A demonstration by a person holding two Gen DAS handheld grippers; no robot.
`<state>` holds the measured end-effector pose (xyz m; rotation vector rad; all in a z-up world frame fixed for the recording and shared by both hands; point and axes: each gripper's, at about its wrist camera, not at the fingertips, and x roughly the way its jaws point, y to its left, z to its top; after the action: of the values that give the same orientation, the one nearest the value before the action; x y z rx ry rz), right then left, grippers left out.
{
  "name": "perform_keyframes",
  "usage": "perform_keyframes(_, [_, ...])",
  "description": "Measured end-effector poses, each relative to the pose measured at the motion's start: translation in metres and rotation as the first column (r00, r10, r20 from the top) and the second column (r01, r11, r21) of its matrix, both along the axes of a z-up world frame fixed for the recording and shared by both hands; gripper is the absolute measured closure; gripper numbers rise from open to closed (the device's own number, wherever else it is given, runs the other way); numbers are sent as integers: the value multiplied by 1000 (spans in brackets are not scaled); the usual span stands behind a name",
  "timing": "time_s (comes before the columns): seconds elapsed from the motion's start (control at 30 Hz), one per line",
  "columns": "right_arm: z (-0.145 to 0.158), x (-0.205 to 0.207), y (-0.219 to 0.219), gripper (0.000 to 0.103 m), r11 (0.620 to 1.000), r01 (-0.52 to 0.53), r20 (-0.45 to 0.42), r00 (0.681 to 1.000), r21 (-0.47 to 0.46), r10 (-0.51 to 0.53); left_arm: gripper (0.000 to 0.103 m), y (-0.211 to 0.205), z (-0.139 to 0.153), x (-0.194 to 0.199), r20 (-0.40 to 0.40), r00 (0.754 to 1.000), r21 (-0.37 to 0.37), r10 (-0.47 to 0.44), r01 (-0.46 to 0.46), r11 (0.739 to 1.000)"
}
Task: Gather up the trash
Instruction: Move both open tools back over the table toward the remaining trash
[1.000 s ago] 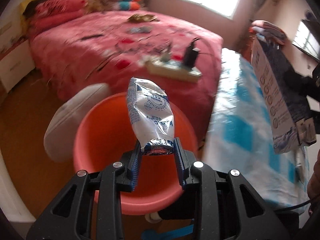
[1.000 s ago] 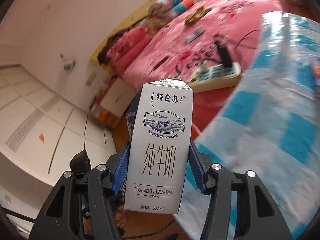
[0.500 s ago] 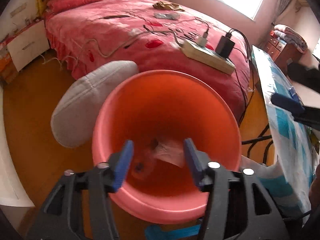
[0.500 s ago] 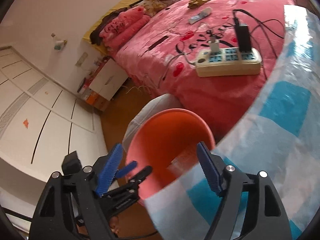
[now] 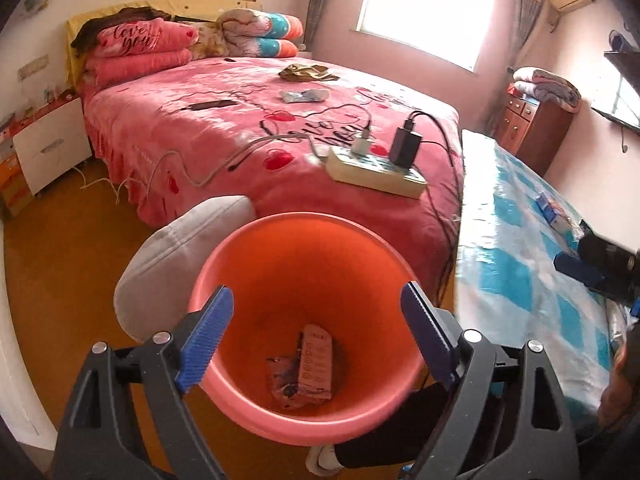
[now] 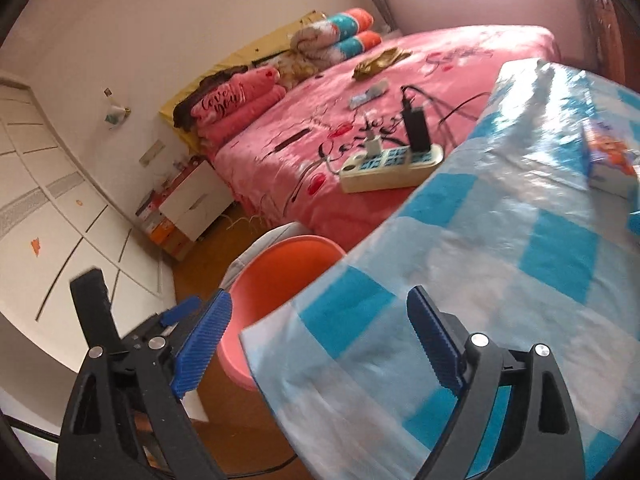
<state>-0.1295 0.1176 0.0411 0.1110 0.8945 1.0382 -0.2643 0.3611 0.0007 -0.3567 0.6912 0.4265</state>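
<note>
An orange bin (image 5: 304, 264) stands on the floor between the bed and the table. Inside it lie a milk carton (image 5: 316, 360) and a crumpled wrapper (image 5: 282, 380). My left gripper (image 5: 318, 336) is open and empty, right above the bin's mouth. My right gripper (image 6: 318, 344) is open and empty over the near corner of the blue-checked table (image 6: 500, 280); the bin (image 6: 280, 276) shows left of that corner. A colourful box (image 6: 612, 160) lies on the table at the far right. Small packets (image 5: 554, 210) lie on the table in the left wrist view.
A pink bed (image 5: 280, 128) stands behind the bin with a power strip (image 5: 376, 172), chargers and cables near its edge. A grey cushion (image 5: 176, 256) leans against the bin's left side. A white nightstand (image 5: 48, 148) stands at the left.
Both grippers opened. The left let the wrapper fall into the bin and the right let the milk carton fall in. The right gripper then moved back over the table corner.
</note>
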Motion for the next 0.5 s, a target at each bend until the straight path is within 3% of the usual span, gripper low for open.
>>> perform_keyframes(0.2, [3, -7, -34, 14, 998, 54, 70, 996, 11, -54, 17, -31, 20, 17, -72, 997, 86, -35, 41, 995])
perform_keyframes(0.27, [4, -8, -47, 9, 997, 78, 88, 993, 23, -79, 17, -40, 24, 23, -91, 994, 81, -53, 61, 995])
perform_keyframes(0.5, [8, -7, -90, 9, 988, 143, 140, 979, 56, -149, 17, -73, 37, 38, -104, 990, 116, -100, 112, 987])
